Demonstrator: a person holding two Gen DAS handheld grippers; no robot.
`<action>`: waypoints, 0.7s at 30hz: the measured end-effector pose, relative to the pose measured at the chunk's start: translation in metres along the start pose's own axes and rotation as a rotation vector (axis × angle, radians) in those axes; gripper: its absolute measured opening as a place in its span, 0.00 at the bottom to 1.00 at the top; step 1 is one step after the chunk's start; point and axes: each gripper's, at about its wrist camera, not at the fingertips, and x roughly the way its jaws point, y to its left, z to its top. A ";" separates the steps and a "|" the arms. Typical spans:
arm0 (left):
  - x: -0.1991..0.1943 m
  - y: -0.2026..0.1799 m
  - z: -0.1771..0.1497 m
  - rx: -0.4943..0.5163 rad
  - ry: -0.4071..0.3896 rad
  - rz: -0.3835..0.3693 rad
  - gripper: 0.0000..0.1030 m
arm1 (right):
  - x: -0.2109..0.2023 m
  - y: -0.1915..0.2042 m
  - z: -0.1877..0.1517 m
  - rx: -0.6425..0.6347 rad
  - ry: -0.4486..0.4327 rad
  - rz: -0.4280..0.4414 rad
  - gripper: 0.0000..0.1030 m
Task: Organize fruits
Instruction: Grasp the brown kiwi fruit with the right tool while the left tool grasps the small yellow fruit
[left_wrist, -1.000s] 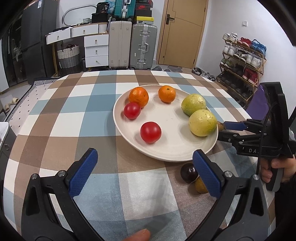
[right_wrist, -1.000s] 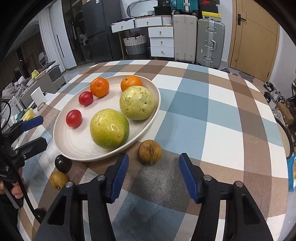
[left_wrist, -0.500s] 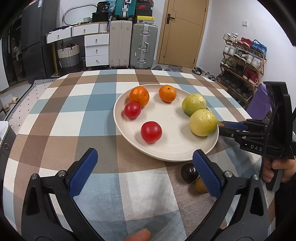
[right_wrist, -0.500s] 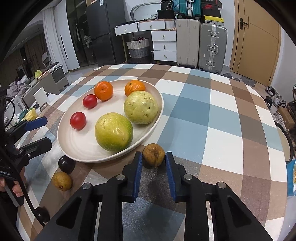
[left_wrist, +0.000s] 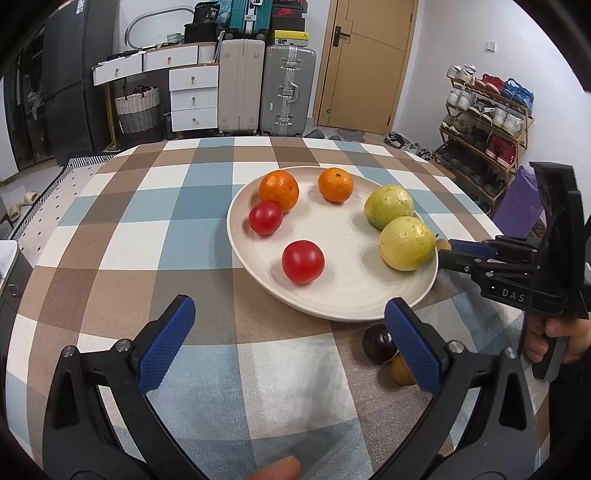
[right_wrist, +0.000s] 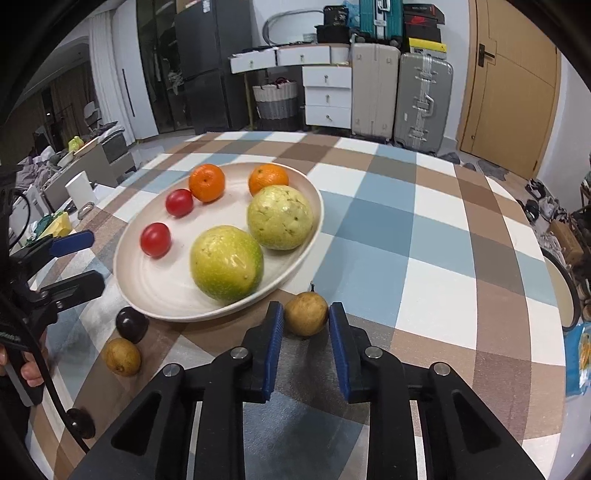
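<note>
A checked cloth of blue, brown and white covers the surface (right_wrist: 424, 229), with suitcases (right_wrist: 399, 92), white drawers (right_wrist: 327, 96) and a wooden door (right_wrist: 513, 85) against the far wall, and a shoe rack (left_wrist: 484, 122) along the side wall.

The cream plate (right_wrist: 162, 295) sits in the middle of it all, so take everything from there. Just off its near rim lies a small brown fruit (right_wrist: 306, 313), and the right tool (right_wrist: 306, 321) has its two blue pads closed in on either side of it, the fruit sitting down on the cloth between them; from the left-hand camera only a sliver of that fruit (left_wrist: 443, 244) shows behind the plate's edge (left_wrist: 332, 314), at the tips of the right tool (left_wrist: 448, 251).

On the plate there are two large yellow-green fruits (right_wrist: 226, 262), side by side on the half nearest the brown fruit. Two oranges (right_wrist: 207, 182) rest toward the plate's far rim, and two red tomatoes (right_wrist: 156, 239) on its left half.

Off the plate's near-left rim a dark plum-like fruit (right_wrist: 131, 324) and a second small brownish fruit (right_wrist: 122, 356) sit on the cloth, close together.

The left tool (left_wrist: 291, 343) hangs over the cloth on the near side of the plate with its pads spread wide and nothing between them; the dark fruit (left_wrist: 378, 343) peeks out beside its right pad
</note>
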 end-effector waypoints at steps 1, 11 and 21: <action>0.000 0.000 0.000 -0.001 0.000 -0.001 0.99 | 0.002 -0.002 0.000 0.008 0.010 -0.001 0.25; 0.000 0.000 -0.001 0.001 -0.002 -0.001 0.99 | -0.002 -0.003 0.000 0.008 -0.015 0.019 0.25; -0.004 -0.006 -0.003 0.023 0.006 -0.028 0.99 | -0.035 0.014 -0.009 0.004 -0.113 0.088 0.25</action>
